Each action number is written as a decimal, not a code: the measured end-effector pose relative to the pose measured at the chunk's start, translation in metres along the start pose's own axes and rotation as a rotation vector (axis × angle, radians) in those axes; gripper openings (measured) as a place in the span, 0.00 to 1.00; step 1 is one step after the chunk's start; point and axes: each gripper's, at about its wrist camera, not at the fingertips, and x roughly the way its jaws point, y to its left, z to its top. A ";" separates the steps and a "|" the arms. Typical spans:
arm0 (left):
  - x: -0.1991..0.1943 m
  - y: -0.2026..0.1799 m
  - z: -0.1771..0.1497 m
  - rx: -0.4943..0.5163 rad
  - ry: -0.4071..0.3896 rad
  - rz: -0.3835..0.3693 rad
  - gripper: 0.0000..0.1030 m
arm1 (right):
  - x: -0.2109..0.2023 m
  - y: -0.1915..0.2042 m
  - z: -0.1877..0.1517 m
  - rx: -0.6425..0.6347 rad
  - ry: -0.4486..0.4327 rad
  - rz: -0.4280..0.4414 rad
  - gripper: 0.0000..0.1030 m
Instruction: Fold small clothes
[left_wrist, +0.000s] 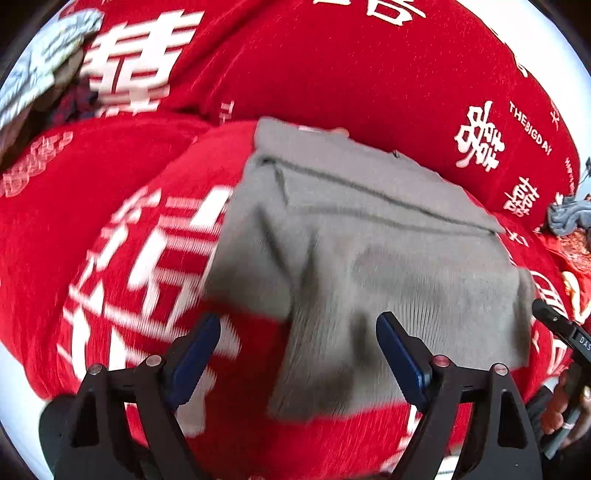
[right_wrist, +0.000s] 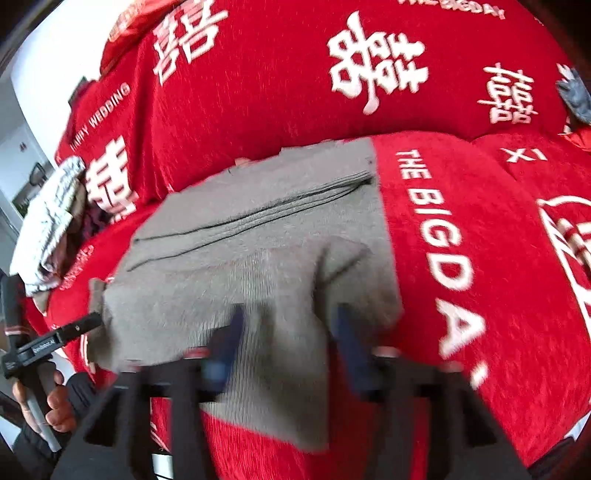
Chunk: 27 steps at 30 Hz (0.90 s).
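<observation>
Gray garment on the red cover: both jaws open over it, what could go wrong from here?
1. The gray garment lies on a rumpled red cover; a grab at its near edge could pinch the cover too.
2. Its near flap hangs unevenly, so the fold could slump open.
3. Left gripper and right gripper work close together and could collide.

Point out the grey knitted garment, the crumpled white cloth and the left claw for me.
grey knitted garment (left_wrist: 388, 258): left wrist view, middle of folded body.
crumpled white cloth (right_wrist: 51, 221): right wrist view, its centre.
left claw (left_wrist: 299, 350): left wrist view, midway between fingertips.
</observation>
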 end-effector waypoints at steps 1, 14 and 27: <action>0.000 0.004 -0.005 -0.010 0.020 -0.023 0.85 | -0.007 -0.002 -0.006 -0.006 -0.020 0.001 0.68; 0.007 -0.028 -0.012 0.036 0.056 -0.025 0.10 | 0.014 0.017 -0.031 -0.118 0.065 0.043 0.13; -0.060 -0.034 0.043 -0.024 -0.186 -0.073 0.10 | -0.044 0.035 0.024 -0.072 -0.142 0.164 0.12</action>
